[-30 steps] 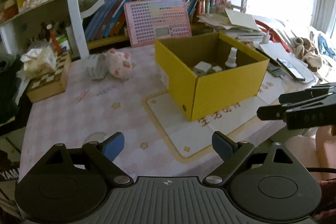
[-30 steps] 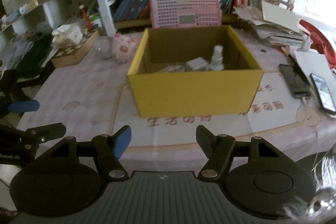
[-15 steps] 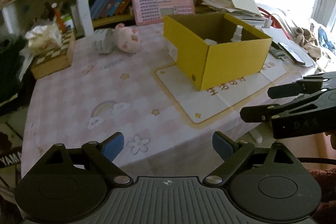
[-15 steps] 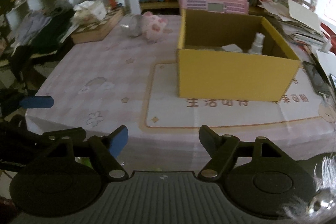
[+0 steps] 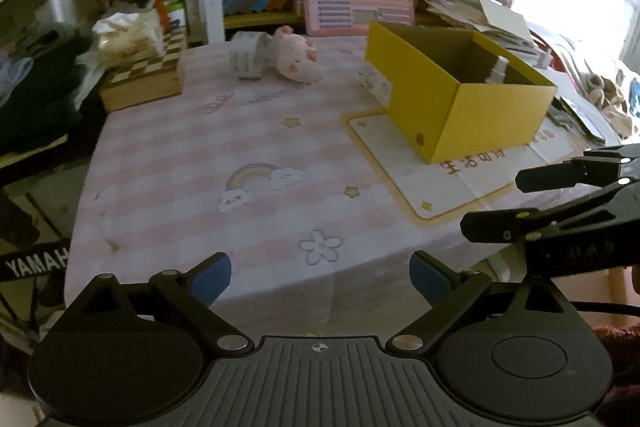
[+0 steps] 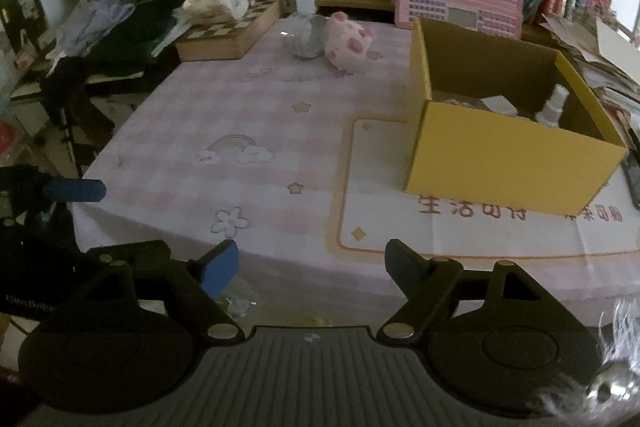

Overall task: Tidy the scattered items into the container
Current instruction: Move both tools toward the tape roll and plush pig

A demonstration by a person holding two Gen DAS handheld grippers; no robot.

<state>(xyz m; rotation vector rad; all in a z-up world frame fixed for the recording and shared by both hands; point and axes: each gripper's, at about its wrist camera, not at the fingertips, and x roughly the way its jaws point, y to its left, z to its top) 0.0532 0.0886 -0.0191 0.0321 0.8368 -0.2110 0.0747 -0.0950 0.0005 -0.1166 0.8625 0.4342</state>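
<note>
The yellow box [image 6: 508,163] stands on a white mat [image 6: 472,231] on the bench [image 5: 192,163], its top open; a white spray bottle [image 6: 554,107] and a white block [image 6: 498,103] lie inside it; beyond the box's far left corner a pink plush pig [image 5: 296,57] lies touching a grey roll [image 5: 249,54]; the left hand-held gripper [image 5: 320,277] hangs off the bench edge nearest the box, fingers spread, nothing between them; the right hand-held gripper [image 6: 312,261] likewise spread and bare.
</note>
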